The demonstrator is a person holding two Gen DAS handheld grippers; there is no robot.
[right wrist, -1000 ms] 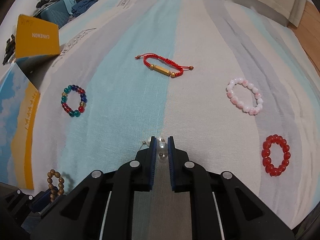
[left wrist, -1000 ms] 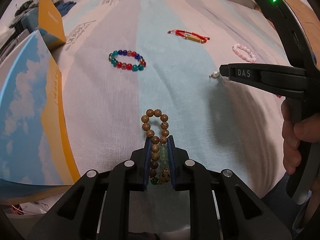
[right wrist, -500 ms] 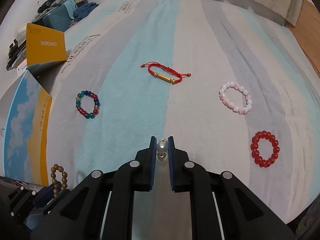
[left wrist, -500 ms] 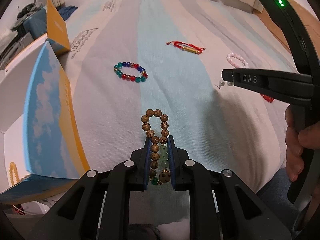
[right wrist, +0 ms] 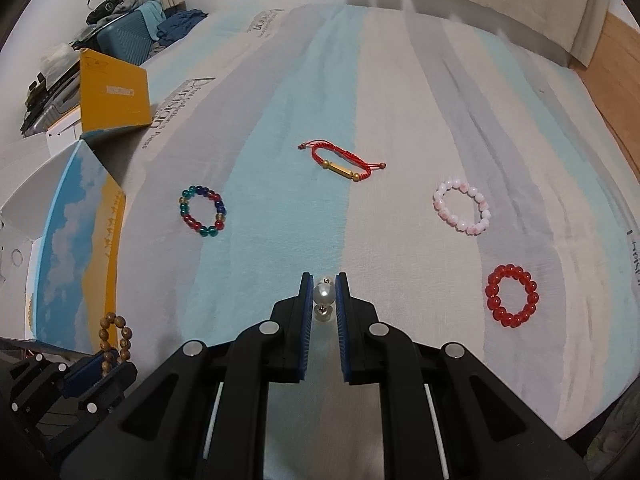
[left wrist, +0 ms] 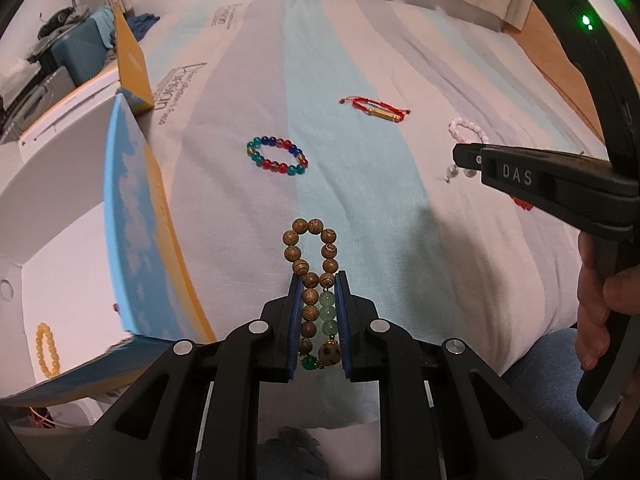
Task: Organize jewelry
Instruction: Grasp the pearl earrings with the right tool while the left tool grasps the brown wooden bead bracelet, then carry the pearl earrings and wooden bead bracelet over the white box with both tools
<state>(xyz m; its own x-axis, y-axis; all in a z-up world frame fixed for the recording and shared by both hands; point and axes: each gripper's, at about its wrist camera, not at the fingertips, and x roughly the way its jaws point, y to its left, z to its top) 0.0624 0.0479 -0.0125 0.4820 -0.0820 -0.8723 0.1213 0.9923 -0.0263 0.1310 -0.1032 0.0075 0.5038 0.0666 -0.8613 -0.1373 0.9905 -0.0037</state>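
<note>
My left gripper [left wrist: 318, 280] is shut on a wooden bead bracelet [left wrist: 310, 248] with green beads, held above the bed near the open box [left wrist: 132, 216]. It also shows in the right wrist view [right wrist: 114, 336]. My right gripper [right wrist: 324, 280] is shut on a pearl earring [right wrist: 323, 293], lifted above the sheet; it also shows in the left wrist view [left wrist: 460, 170]. On the bed lie a multicoloured bead bracelet [right wrist: 203, 211], a red cord bracelet [right wrist: 344, 164], a pink bead bracelet [right wrist: 461, 211] and a red bead bracelet [right wrist: 512, 297].
The open white box with sky-printed flaps holds a yellow bead bracelet [left wrist: 47, 350]. A yellow box flap [right wrist: 114, 94] stands at the far left. Clutter and a teal case [right wrist: 128, 40] lie beyond the bed's left edge. A striped sheet [right wrist: 400, 100] covers the bed.
Both grippers have risen from the sheet with their loads. The left one has drawn back and left, bringing more of the box's inside into view.
</note>
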